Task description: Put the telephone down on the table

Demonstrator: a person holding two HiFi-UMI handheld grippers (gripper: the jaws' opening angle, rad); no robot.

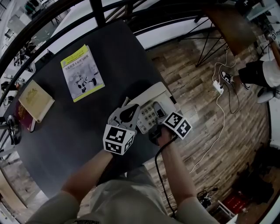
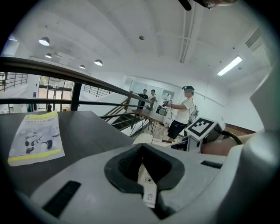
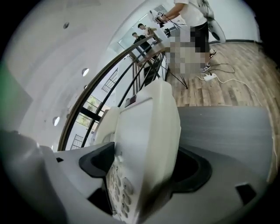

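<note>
A cream telephone (image 1: 151,103) with a keypad lies near the right edge of the dark table (image 1: 65,131). My left gripper (image 1: 127,114) is at its left side. In the left gripper view, that gripper (image 2: 146,188) is shut on a thin edge of the telephone (image 2: 148,183), with a star key showing between the jaws. My right gripper (image 1: 159,120) is at the phone's near right corner. In the right gripper view the telephone (image 3: 148,140) stands on edge between the jaws of the right gripper (image 3: 144,175), which are spread wide with a dark gap at the right pad.
A yellow-edged booklet (image 1: 82,73) lies at the table's far side, with a tan book (image 1: 36,100) and a red booklet (image 1: 25,119) at the left. A black railing (image 1: 98,13) runs behind the table. Wooden floor with cables (image 1: 218,87) is on the right, and people stand beyond.
</note>
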